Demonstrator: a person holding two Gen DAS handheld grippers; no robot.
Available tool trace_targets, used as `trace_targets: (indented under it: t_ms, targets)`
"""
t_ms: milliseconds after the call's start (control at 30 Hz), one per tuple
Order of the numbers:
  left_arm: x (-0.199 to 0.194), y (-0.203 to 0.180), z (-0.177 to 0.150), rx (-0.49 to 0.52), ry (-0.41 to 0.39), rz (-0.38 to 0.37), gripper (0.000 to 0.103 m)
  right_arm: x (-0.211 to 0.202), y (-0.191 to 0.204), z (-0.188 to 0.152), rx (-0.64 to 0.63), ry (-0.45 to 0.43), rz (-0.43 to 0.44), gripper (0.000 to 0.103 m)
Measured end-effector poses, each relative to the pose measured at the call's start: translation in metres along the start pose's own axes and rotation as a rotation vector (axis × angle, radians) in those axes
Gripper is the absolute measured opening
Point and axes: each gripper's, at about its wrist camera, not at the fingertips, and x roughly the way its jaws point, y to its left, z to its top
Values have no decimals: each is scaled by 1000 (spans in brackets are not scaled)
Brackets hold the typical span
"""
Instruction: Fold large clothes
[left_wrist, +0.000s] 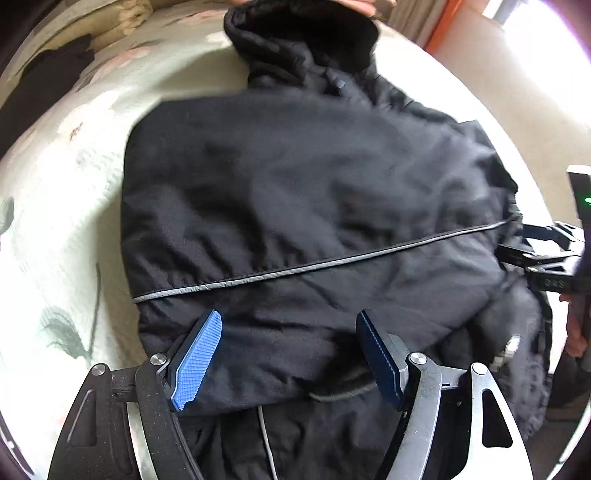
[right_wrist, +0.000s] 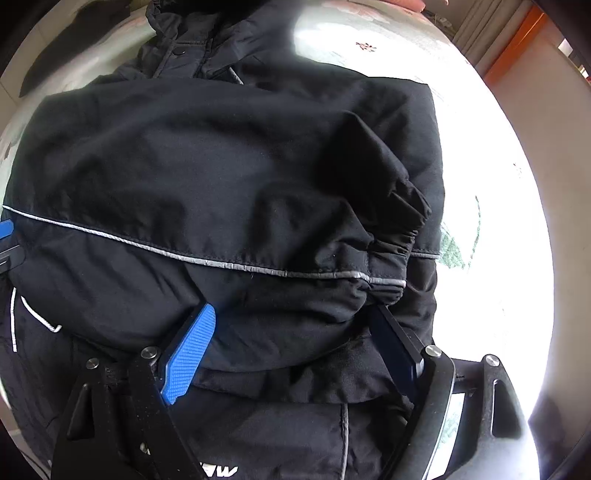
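Two grippers hover over one big black padded jacket with a thin grey reflective stripe, and both stand wide apart with nothing pinched between the blue ribbed pads. The jacket fills the centre of both views, lying on a pale bedspread printed with faded flowers and leaves, its hood bunched at the top of the frame and its body doubled over, so the stripe runs slantwise across the middle.

The left gripper sits at the bottom of its view, pointing steeply down at the near hem, jaws clear of the cloth. The right gripper does the same in its own view, pads apart above the lower fold, just beside a gathered elastic cuff at centre right. It also pokes into the right edge of the left view.

My read: one fold is laid and the next grab is due. To do it well, each gripper should bite the near hem through all layers, well apart, then lift together and carry evenly toward the hood so the padding doesn't slump. That cuff wants tucking in first, or it'll spring out.

Around the bed: a second dark garment at upper left, curtains and an orange strip at upper right, strong daylight washing out the right side.
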Motion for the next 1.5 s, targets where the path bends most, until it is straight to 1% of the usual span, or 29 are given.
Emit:
trace_targets:
  t_ms: [33, 67, 133, 200, 267, 300, 367, 433, 500, 567, 700, 733, 767, 833, 900, 967, 1033, 1100, 1133, 1167, 1200, 1233, 1267, 1333, 1367, 1400, 1433, 1467, 1500]
  targets:
    - [-16, -1, 4, 15, -30, -25, 77, -14, -1, 3, 4, -13, 8, 79]
    - [-26, -3, 8, 27, -53, -28, 77, -30, -3, 5, 3, -36, 15, 78]
    - [-38, -4, 17, 41, -89, -31, 77, -51, -3, 12, -7, -84, 16, 78]
    - [-34, 0, 26, 26, -89, -43, 77, -59, 0, 23, -11, -115, 5, 78]
    - [-15, 10, 35, -17, -53, -28, 77, -50, 2, 37, -9, -112, 18, 78]
    - [-10, 13, 31, -31, -44, -21, 77, -43, 4, 44, -4, -103, 26, 78]
    - [-3, 22, 40, -68, -34, -30, 77, -24, 3, 56, 1, -78, 26, 77]
    - [-7, 25, 51, -70, -56, -30, 77, -14, -2, 61, 14, -76, 45, 75]
    - [-13, 25, 71, -57, -91, -25, 77, -17, -10, 78, 24, -98, 62, 75]
    - [-17, 28, 108, -32, -139, -13, 77, -23, -14, 106, 32, -143, 84, 75]
    - [-14, 38, 180, -16, -217, 38, 77, -31, -23, 184, 55, -246, 114, 76]
    - [-9, 44, 205, -18, -241, 52, 77, -30, -24, 199, 60, -265, 115, 76]
    - [-8, 49, 217, -25, -248, 64, 77, -29, -27, 221, 68, -291, 114, 76]
    - [7, 63, 258, -56, -269, 74, 77, -21, -30, 263, 86, -320, 103, 76]
    - [25, 77, 289, -90, -273, 76, 77, -8, -32, 298, 108, -327, 108, 76]
    - [45, 85, 312, -105, -252, 63, 77, 6, -32, 327, 117, -320, 115, 76]
    - [70, 92, 331, -109, -209, 27, 77, 21, -30, 350, 110, -303, 125, 76]
    - [90, 97, 338, -108, -182, 51, 76, 42, -22, 369, 94, -279, 111, 76]
    - [102, 103, 340, -115, -160, 82, 74, 54, -19, 375, 83, -256, 89, 75]
    - [109, 109, 340, -129, -142, 88, 59, 61, -19, 377, 80, -241, 70, 71]
    - [113, 114, 337, -143, -131, 71, 47, 70, -21, 378, 87, -228, 56, 68]
    - [115, 126, 328, -174, -129, 7, 47, 74, -28, 372, 101, -223, 61, 66]
    - [115, 133, 320, -189, -137, -9, 47, 77, -35, 366, 119, -224, 61, 66]
    - [123, 149, 300, -213, -111, -2, 49, 91, -56, 352, 174, -194, 36, 67]
    - [134, 160, 288, -244, -77, -30, 51, 104, -65, 344, 205, -163, 69, 67]
    - [139, 166, 282, -263, -73, -66, 51, 117, -71, 338, 229, -134, 109, 67]
    - [136, 169, 276, -261, -113, -94, 51, 125, -73, 334, 243, -119, 141, 67]
    - [131, 166, 274, -237, -123, -90, 52, 127, -72, 330, 235, -137, 140, 68]
    - [128, 163, 274, -224, -128, -85, 52, 123, -67, 331, 201, -151, 109, 68]
